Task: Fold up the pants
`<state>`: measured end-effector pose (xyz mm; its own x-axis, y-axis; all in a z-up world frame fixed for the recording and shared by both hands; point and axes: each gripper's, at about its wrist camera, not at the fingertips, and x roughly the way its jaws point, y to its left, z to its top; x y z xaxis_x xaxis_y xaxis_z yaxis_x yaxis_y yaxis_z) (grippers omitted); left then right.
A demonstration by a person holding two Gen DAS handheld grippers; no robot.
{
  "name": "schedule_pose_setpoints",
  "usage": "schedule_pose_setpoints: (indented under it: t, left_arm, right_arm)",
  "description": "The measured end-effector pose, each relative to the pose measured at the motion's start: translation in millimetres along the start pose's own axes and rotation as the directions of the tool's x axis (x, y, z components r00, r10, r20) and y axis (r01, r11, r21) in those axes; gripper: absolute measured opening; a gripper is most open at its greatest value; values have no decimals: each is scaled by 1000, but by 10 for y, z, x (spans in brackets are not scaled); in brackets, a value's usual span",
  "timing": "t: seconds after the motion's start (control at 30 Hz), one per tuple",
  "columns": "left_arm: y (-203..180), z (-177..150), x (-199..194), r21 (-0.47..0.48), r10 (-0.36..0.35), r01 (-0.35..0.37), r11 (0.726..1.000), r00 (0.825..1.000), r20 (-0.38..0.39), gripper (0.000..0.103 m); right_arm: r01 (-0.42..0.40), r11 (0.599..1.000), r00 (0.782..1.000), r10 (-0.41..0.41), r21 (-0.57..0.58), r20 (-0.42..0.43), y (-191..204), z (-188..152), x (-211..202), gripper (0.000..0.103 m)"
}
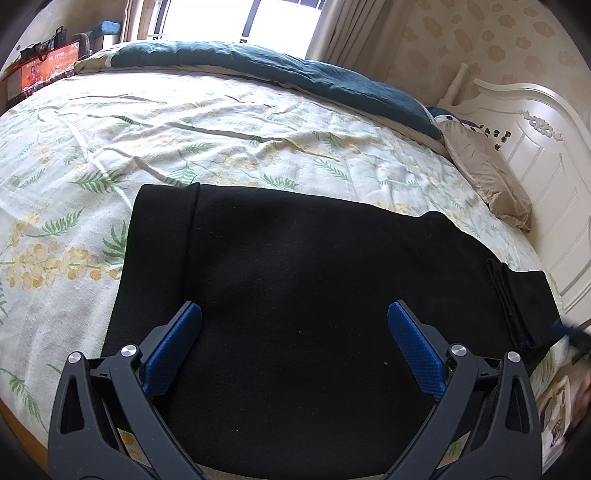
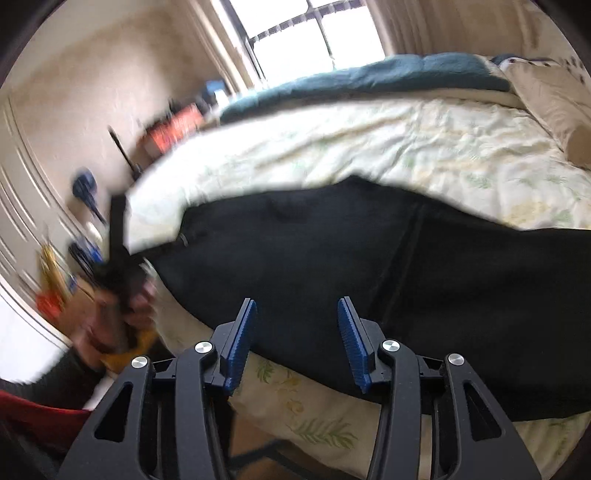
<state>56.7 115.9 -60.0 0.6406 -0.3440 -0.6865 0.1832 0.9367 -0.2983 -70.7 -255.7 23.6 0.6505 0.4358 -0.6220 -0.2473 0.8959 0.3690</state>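
Black, soft, limp knit pants [image 1: 295, 295] lie mid-frame on the floral-sheeted bed [image 1: 110, 147]; left hand-held gripper [image 1: 294, 314] wide and right hand-held gripper [image 2: 297, 314] partly open, both empty; best pinched at hem corners.

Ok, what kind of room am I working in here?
A bedroom, by the look of it. The black pants lie on a bed with a floral sheet, there is a white carved headboard with a pillow against it, and a curtained window behind.

Black pants [image 1: 295, 277] lie flat on floral-sheeted bed [image 1: 184, 122].
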Motion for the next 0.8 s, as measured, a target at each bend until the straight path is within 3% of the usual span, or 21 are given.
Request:
schedule_pose_setpoints:
  t: [0.07, 0.13, 0.2, 0.27, 0.33, 0.37, 0.43, 0.5, 0.73, 0.8]
  left_arm:
    - [6, 5, 6, 0, -3, 3, 1000, 1000, 0, 100]
    - [4, 0, 8, -1, -2, 2, 1000, 1000, 2, 100]
    - [-7, -3, 22, -3, 3, -3, 1000, 1000, 6, 100]
    - [-21, -2, 39, -2, 15, -15, 1000, 1000, 10, 100]
    - [-47, -9, 47, 6, 30, -30, 1000, 999, 10, 100]
    - [-58, -8, 54, 11, 38, -38, 999, 999, 8, 100]
    - [-68, 0, 66, 20, 48, -48, 999, 999, 2, 100]
    - [-74, -7, 60, 22, 48, -48, 999, 999, -1, 100]
    - [-74, -23, 49, 30, 47, -46, 998, 999, -5, 100]
    - [-77, -29, 47, 27, 44, -44, 999, 999, -3, 100]
  right_arm:
    - [57, 994, 993, -66, 96, 97, -492, 129, -403, 65]
    - [134, 965, 975, -169, 224, 143, -1096, 190, -689, 68]
    - [190, 905, 961, -251, 380, 118, -1757, 178, -799, 68]
    - [158, 859, 976, -211, 487, 56, -2303, 132, -706, 67]
    - [116, 838, 987, -158, 532, 34, -2549, 111, -578, 62]
    - [69, 829, 994, -101, 554, 28, -2666, 100, -465, 53]
    - [5, 815, 999, -27, 580, 29, -2764, 74, -303, 25]
    - [42, 825, 999, -45, 564, -9, -2802, 57, -181, 22]
    - [-57, 787, 998, 27, 614, 58, -2787, -155, -466, 28]
    - [-68, 781, 998, 46, 621, 51, -2723, -316, -562, 37]
